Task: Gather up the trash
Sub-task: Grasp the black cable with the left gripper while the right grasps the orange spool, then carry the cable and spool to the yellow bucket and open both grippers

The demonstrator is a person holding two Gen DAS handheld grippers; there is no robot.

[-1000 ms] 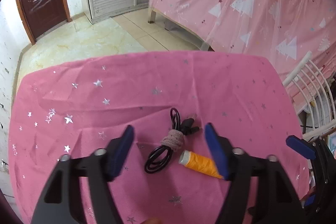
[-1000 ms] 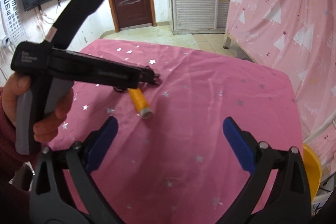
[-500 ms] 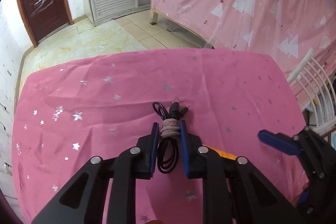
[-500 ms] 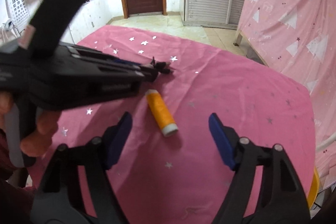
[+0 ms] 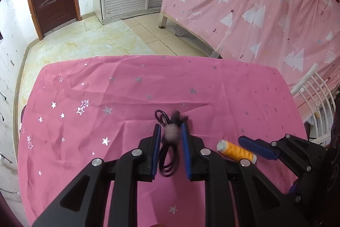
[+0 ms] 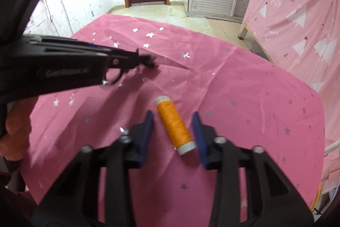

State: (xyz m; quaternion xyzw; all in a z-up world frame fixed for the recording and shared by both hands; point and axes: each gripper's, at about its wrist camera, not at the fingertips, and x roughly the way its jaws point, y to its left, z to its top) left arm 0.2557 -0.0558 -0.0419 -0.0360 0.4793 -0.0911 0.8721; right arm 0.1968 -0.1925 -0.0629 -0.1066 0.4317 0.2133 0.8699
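Note:
A coiled black cable (image 5: pixel 167 143), bound with a grey band, is held between the blue pads of my left gripper (image 5: pixel 170 131), which is shut on it just above the pink star-print tablecloth (image 5: pixel 127 99). Its plug end (image 6: pixel 149 63) shows in the right wrist view. An orange thread spool (image 6: pixel 175 124) lies on the cloth between the blue pads of my right gripper (image 6: pixel 173 120), which is open around it with a gap on each side. The spool also shows in the left wrist view (image 5: pixel 235 150), with a right pad (image 5: pixel 257 147) beside it.
The tablecloth's far edge (image 5: pixel 148 56) drops to a tiled floor. A pink tree-print curtain (image 5: pixel 265 14) hangs at the right over a bed frame. A white rail (image 5: pixel 312 99) stands by the table's right edge. A yellow bin rim (image 6: pixel 317 195) shows at lower right.
My left gripper closed on the cable and has lifted it slightly. My right gripper came down over the orange spool and narrowed its jaws around it.

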